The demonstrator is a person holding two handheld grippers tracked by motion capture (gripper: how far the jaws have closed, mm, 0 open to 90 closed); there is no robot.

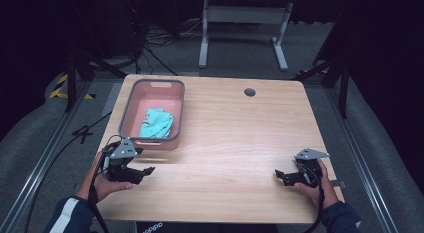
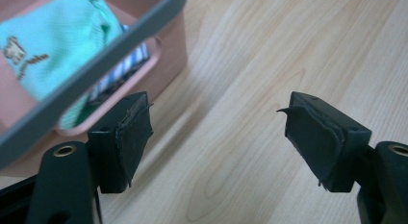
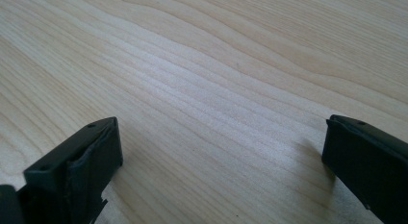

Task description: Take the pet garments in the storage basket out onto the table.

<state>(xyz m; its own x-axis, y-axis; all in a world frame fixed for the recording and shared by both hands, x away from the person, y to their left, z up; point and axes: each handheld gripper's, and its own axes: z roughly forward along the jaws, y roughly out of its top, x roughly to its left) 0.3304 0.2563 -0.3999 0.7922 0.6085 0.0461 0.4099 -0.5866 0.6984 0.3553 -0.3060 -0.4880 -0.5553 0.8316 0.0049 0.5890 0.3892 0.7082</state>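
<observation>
A: Where is the cloth (image 1: 156,122)?

B: Inside the pink bin (image 1: 131,99) on the far left of the bench (image 1: 235,143), bunched toward its near end. It is mint green with a small printed mark, and in the left gripper view a striped piece (image 2: 126,65) shows under it, behind the bin's handle slot.

A: And the left hand-held gripper (image 1: 142,173)?

B: Just in front of the bin's near wall, low over the wood. Its jaws stand well apart, with nothing between them.

A: The right hand-held gripper (image 1: 281,175)?

B: Near the right front of the bench, well apart from the bin. Jaws also spread wide, empty, with bare wood below.

A: How would that cloth handle?

B: My guess is light, soft and floppy. It looks like knit fabric, so it should sag and drape once lifted, and it won't break. It may drag the striped piece along if they are tangled.

A: Where would you take hold?

B: On a raised fold at the top of the bunch, pinching a thick ridge rather than a flat single layer. The worn pads (image 2: 132,132) should bite fabric fine. Stay clear of the grey rim (image 2: 101,65) when reaching in.
</observation>
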